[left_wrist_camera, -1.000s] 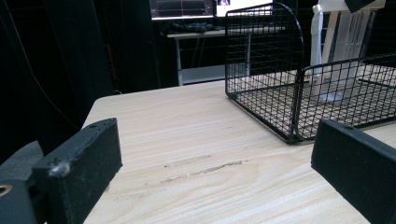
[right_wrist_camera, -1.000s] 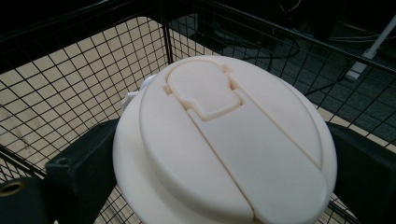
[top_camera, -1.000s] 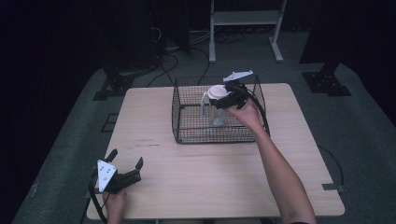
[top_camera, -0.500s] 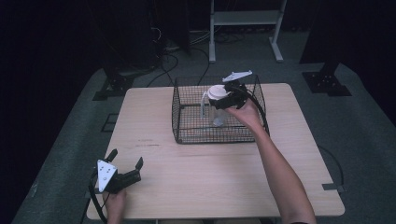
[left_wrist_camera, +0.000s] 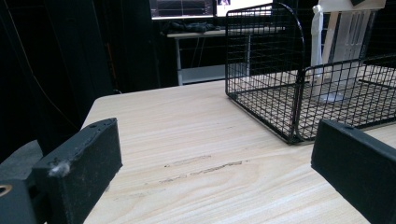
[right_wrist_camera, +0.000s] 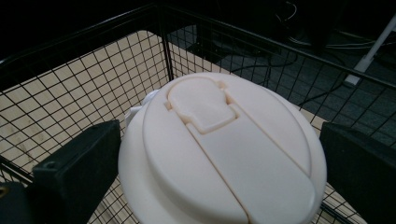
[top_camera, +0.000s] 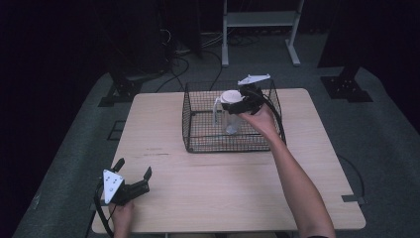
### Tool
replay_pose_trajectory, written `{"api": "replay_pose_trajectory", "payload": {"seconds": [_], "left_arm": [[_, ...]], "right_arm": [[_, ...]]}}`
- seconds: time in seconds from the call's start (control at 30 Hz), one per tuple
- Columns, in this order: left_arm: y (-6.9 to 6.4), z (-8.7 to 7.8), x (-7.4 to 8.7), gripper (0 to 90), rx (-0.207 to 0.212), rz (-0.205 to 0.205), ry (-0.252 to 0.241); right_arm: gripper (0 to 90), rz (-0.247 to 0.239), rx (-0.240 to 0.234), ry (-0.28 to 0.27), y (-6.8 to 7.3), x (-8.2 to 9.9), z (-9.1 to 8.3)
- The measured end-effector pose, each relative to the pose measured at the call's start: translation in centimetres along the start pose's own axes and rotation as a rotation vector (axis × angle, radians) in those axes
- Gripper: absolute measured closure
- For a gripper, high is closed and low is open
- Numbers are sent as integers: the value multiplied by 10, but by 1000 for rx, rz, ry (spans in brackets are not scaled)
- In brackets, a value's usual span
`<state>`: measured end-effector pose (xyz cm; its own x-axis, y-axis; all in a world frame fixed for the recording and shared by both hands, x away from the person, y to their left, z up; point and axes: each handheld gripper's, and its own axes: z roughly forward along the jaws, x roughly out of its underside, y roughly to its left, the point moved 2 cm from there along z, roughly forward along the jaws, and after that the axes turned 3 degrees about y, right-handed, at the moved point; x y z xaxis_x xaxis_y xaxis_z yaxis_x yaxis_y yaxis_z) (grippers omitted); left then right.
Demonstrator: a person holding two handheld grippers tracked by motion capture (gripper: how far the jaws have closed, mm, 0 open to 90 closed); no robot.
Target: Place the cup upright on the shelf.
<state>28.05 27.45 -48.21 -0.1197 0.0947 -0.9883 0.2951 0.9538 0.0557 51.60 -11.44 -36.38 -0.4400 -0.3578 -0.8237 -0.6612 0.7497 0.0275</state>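
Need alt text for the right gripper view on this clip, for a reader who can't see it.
A round cream lid of a clear pitcher sits between the two black jaws of the right hand-held gripper, seen from just above. Whether the jaws touch the lid cannot be told. Behind it rise the walls of a black wire basket on a pale wooden table.

One desk (top_camera: 223,193), made of light wood; one black wire basket (top_camera: 198,134) on it; one clear jug (top_camera: 229,115) with one white lid (right_wrist_camera: 224,149) standing inside the basket; two tools, the left tool (top_camera: 133,179) near the front corner of the desk and the right tool (top_camera: 236,101) at the jug's lid; two hands, the left hand (top_camera: 121,215) and the right hand (top_camera: 260,119), one on each tool.
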Motion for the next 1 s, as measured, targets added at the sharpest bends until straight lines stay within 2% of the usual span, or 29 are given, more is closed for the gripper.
{"api": "replay_pose_trajectory", "payload": {"seconds": [0.27,0.43,0.63,1.0], "left_arm": [[0,0,0,9,0,-1,-1],[0,0,0,9,0,1,-3],[0,0,0,9,1,1,-2],[-1,-1,0,9,-1,2,-2]], "right_arm": [[4,5,-12,-13,1,-3,-7],[5,-6,4,-23,5,-5,-15],[5,-7,3,-36,7,-5,-27],[5,-17,-4,-30,13,2,-45]]}}
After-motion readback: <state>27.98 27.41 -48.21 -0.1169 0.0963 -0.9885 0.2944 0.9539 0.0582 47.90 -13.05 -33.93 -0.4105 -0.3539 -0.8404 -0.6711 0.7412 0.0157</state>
